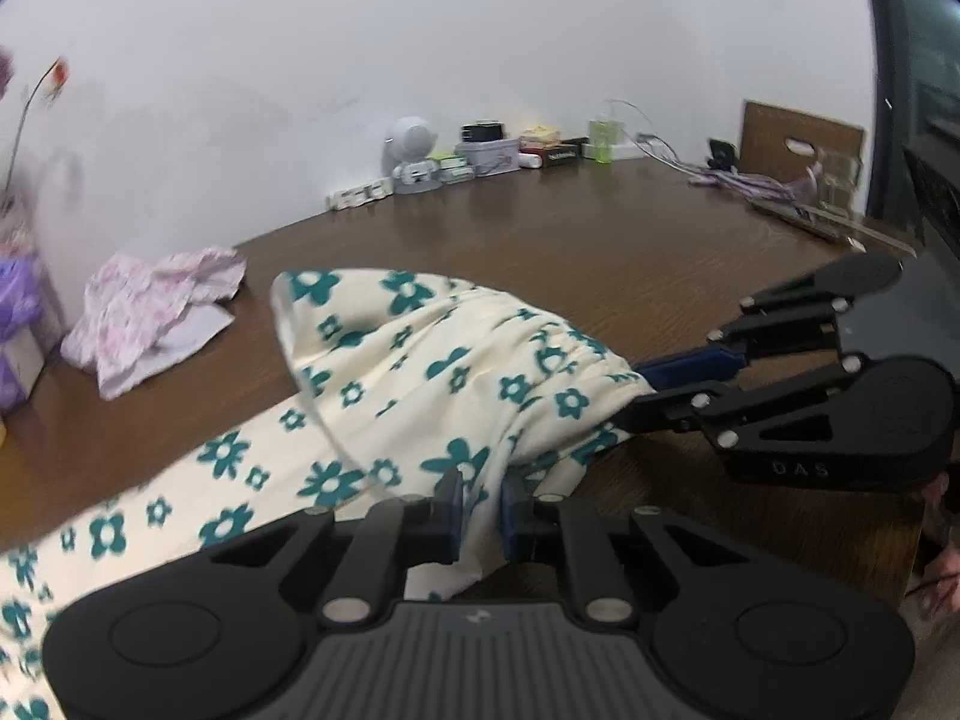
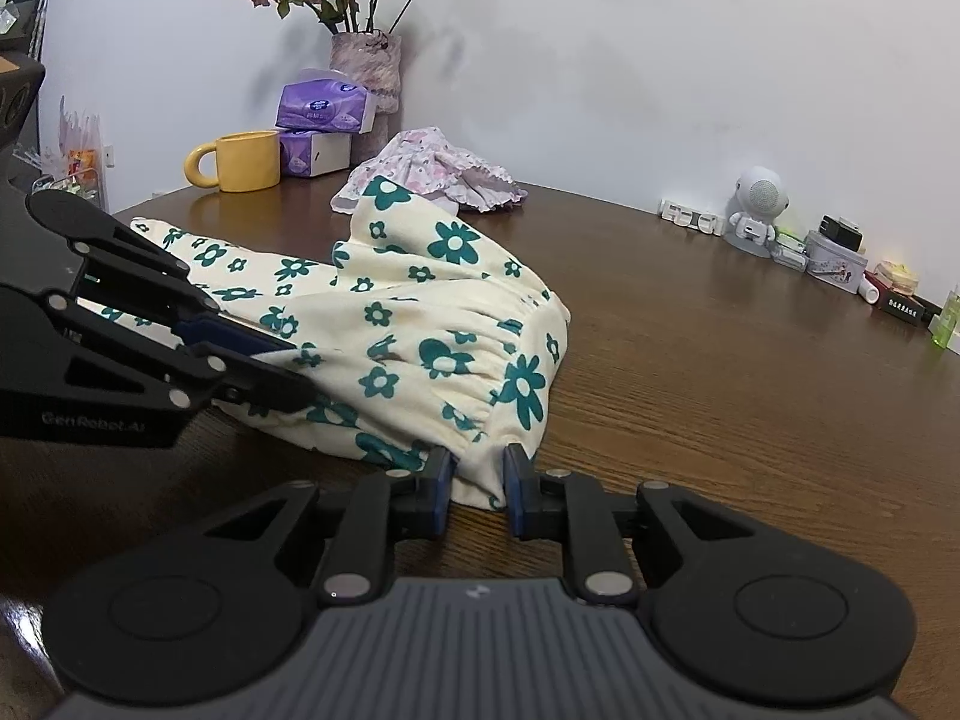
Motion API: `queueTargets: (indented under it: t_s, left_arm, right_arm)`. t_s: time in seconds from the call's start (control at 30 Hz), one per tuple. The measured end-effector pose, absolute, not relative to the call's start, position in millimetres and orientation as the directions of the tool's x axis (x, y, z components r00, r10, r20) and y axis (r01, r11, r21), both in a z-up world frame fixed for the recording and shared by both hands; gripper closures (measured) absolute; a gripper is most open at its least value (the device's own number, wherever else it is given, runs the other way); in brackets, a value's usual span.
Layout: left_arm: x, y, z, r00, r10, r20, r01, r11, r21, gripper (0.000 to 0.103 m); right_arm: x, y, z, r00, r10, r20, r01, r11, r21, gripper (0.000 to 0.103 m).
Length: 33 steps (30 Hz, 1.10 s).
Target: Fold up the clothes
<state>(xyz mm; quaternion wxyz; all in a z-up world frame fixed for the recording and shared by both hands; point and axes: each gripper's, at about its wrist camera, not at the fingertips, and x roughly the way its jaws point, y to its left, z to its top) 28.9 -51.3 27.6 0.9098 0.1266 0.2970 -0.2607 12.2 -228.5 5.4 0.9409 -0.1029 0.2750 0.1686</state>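
A cream garment with teal flowers point(image 1: 420, 372) lies bunched on the brown table point(image 1: 600, 252), its gathered waistband raised toward me. My left gripper point(image 1: 480, 498) is shut on the cloth at the band's near edge. My right gripper point(image 1: 639, 384) comes in from the right in the left wrist view and pinches the waistband's other end. In the right wrist view the same garment point(image 2: 420, 324) is clamped between my right gripper point(image 2: 477, 480) fingers, and my left gripper point(image 2: 300, 372) bites the cloth from the left. The rest of the garment trails away flat to the left.
A crumpled pink floral garment point(image 2: 444, 171) lies behind. A yellow mug point(image 2: 243, 161), purple tissue packs point(image 2: 321, 105) and a vase of dried roses point(image 2: 366, 60) stand at the back left. A small white robot figure point(image 2: 756, 210), tins and boxes line the wall. A cardboard box point(image 1: 798, 138) and cables sit far right.
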Motion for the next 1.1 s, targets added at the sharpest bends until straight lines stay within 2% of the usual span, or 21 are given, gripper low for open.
queueTargets:
  t_s: [0.23, 0.63, 0.87, 1.1]
  left_arm:
    - [25.8, -45.2, 29.6, 0.687, -0.408, -0.602, 0.537, 0.843, 0.041, 0.095]
    - [19.6, -52.6, 30.3, 0.726, -0.365, -0.583, 0.530, 0.837, 0.137, 0.095]
    - [28.5, -46.1, 24.8, 0.689, -0.392, -0.609, 0.539, 0.839, 0.071, 0.091]
    - [30.1, -44.0, 23.8, 0.682, -0.401, -0.611, 0.543, 0.838, 0.056, 0.090]
  right_arm:
    - [12.1, -229.6, 3.2, 0.786, 0.261, -0.561, -0.378, 0.920, -0.101, 0.082]
    - [7.1, -244.4, 12.6, 0.786, 0.283, -0.549, -0.364, 0.930, -0.042, 0.080]
    - [12.7, -246.1, 5.0, 0.776, 0.257, -0.576, -0.338, 0.940, -0.035, 0.084]
    - [7.0, -252.9, 23.1, 0.769, 0.354, -0.531, -0.377, 0.924, 0.069, 0.083]
